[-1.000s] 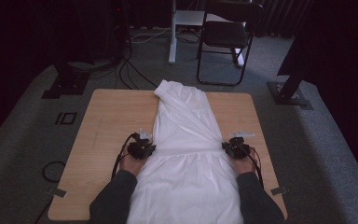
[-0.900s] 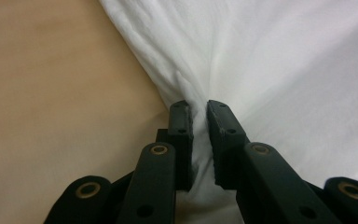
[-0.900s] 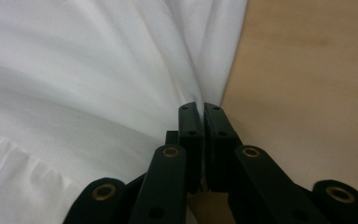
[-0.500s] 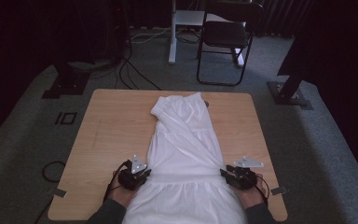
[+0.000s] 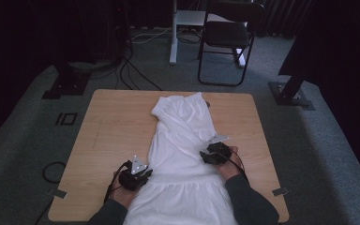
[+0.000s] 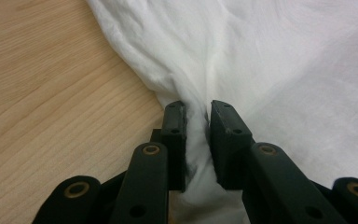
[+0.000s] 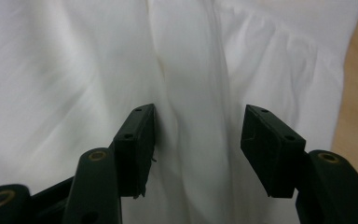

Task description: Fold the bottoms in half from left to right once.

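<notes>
White dress (image 5: 183, 154) lies lengthwise down the middle of the worktop (image 5: 108, 126), long axis near to far, bodice far, skirt spilling off the near edge. Left tongs (image 5: 140, 174) sit at its left edge, nearer the hem, clenched on a bunched fold of cloth (image 6: 196, 140). Right tongs (image 5: 207, 157), farther up the right side, have just been opening; jaws stand apart over the fabric (image 7: 196, 93), pads clear of it. Cloth thin, soft, creased; worktop pale woodgrain.
</notes>
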Tool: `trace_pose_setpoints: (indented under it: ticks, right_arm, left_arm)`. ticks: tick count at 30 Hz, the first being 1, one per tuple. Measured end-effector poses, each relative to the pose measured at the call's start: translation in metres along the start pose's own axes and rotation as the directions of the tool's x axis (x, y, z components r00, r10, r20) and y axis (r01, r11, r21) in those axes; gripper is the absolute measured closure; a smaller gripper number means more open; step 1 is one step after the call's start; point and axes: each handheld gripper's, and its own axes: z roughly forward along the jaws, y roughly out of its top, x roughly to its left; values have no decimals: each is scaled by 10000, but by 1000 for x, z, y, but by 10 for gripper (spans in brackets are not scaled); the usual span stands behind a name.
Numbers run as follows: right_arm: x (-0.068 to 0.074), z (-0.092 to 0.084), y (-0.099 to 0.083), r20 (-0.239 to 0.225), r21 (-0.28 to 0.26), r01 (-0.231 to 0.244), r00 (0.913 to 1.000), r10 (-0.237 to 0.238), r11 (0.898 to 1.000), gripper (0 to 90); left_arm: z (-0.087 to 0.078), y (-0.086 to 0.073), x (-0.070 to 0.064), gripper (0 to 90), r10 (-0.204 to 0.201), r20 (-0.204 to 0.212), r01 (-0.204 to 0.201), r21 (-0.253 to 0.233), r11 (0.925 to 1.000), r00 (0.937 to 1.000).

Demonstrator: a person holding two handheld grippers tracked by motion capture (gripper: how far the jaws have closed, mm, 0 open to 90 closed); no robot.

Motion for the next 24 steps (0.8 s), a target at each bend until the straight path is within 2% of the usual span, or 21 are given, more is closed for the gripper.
trace_pose_setpoints:
  ticks: [1, 3, 5, 6, 7, 8, 10, 11, 12, 14, 16, 18, 20, 21, 22, 23, 24]
  right_arm:
    - [-1, 4, 5, 212, -39, 75, 9997, -75, 10000, 441]
    - [-8, 9, 12, 479, -173, -160, 9987, 168, 9997, 479]
    - [-19, 10, 18, 580, -237, -545, 9968, 558, 9982, 667]
    - [-25, 11, 19, 667, -223, -591, 9959, 604, 9980, 756]
    - [-31, 10, 21, 1085, -155, -574, 9924, 588, 9982, 837]
    - [-38, 8, 22, 1528, -218, -759, 9851, 784, 9969, 891]
    - [-58, 2, 21, 1831, -668, -1642, 9676, 1739, 9842, 896]
    - [-66, 0, 19, 1860, -766, -2102, 9574, 2211, 9747, 896]
    - [-72, 0, 17, 1743, -776, -2383, 9528, 2485, 9681, 896]
    - [-74, 2, 13, 1652, -628, -2445, 9536, 2517, 9676, 895]
    - [-70, 5, 10, 1793, -455, -2215, 9575, 2261, 9741, 893]
    - [-70, 10, 7, 1661, -344, -2274, 9589, 2300, 9732, 881]
    - [-70, 14, 5, 1571, -216, -2354, 9590, 2359, 9717, 817]
    - [-71, 14, 5, 1624, -207, -2420, 9566, 2421, 9700, 764]
    - [-71, 13, 5, 1669, -281, -2428, 9553, 2441, 9697, 692]
    - [-72, 10, 6, 1624, -442, -2459, 9546, 2499, 9683, 624]
    - [-73, 7, 7, 1500, -660, -2447, 9560, 2520, 9674, 575]
  left_arm:
    - [0, 0, 0, 766, 5, -10, -5, 11, 10000, 10000]
    - [0, 0, -1, 766, 77, -51, -77, 15, 10000, 10000]
    - [0, 0, -1, 768, 71, -67, -71, -2, 10000, 10000]
    - [0, 0, -1, 768, 66, -57, -66, -8, 10000, 10000]
    - [0, 0, -1, 771, 79, -64, -79, 7, 10000, 9999]
    - [0, 0, -2, 775, 109, -78, -108, 38, 9999, 9999]
    - [0, 0, -3, 787, 176, -99, -176, 52, 9998, 9998]
    - [0, 0, -3, 789, 184, -119, -184, 41, 9998, 9998]
    - [0, 0, -3, 789, 184, -119, -184, 41, 9998, 9998]
    - [0, 0, -4, 789, 214, -168, -213, 47, 9998, 9996]
    - [0, 0, -4, 789, 210, -174, -209, 59, 9998, 9996]
    - [0, 1, -3, 787, 161, -124, -160, 75, 9998, 9998]
    - [-1, 1, -2, 774, 134, -87, -133, 114, 9998, 9999]
    - [-2, 2, -1, 734, 177, -140, -174, 199, 9997, 9997]
    - [-3, 4, 0, 646, 151, -228, -147, 191, 9997, 9996]
    - [-6, 7, 3, 579, 166, -256, -164, 99, 9998, 9995]
    - [-8, 11, 6, 562, 78, -255, -81, -125, 9999, 9996]
